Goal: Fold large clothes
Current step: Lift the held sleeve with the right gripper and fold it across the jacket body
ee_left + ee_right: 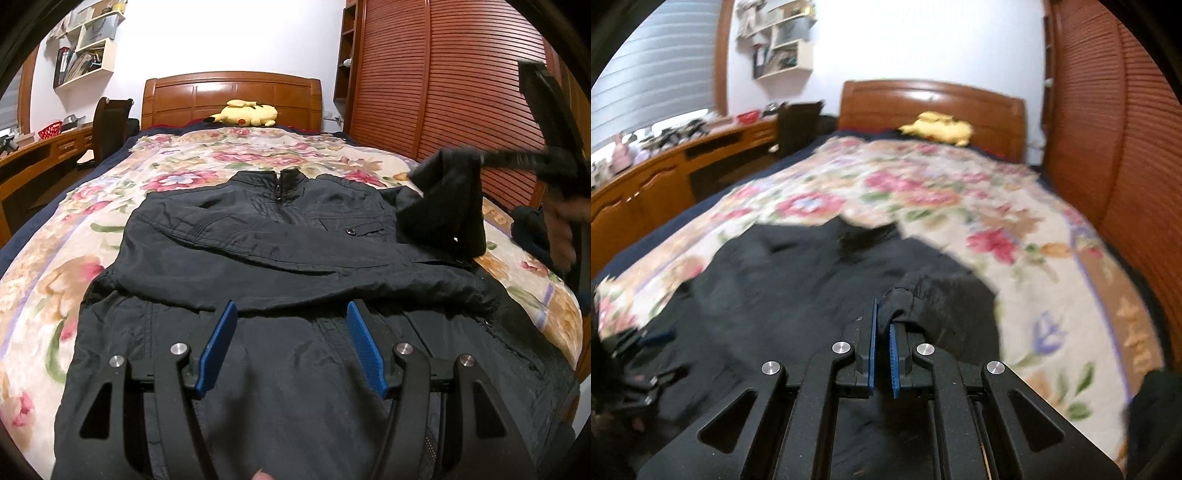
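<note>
So, progress check on the jacket. It's lying face up on the floral bedspread, collar toward the headboard, zipper done up as far as I can see.

Starting on the left side: that sleeve already lies folded across the chest, running over toward the right, so I'd call that half done. It's a bit wrinkly but it's in place.

In the middle, the left gripper hovers just above the lower front of the jacket with its blue pads spread apart and nothing between them. Not pinching fabric, just parked there.

Over on the right is where the action is. The right gripper has its jaws clenched on a bunch of black fabric, and from the left camera that's the right sleeve, lifted up off the bed in a drooping tent shape. The right camera's view is pretty smeared, so I can't say exactly which part of the cuff it's got.

My read: roughly a third of the way. Still left, I'd guess: lay this sleeve across the chest over the other one, then fold the body up from the hem. The yellow plush by the headboard is well clear.
</note>
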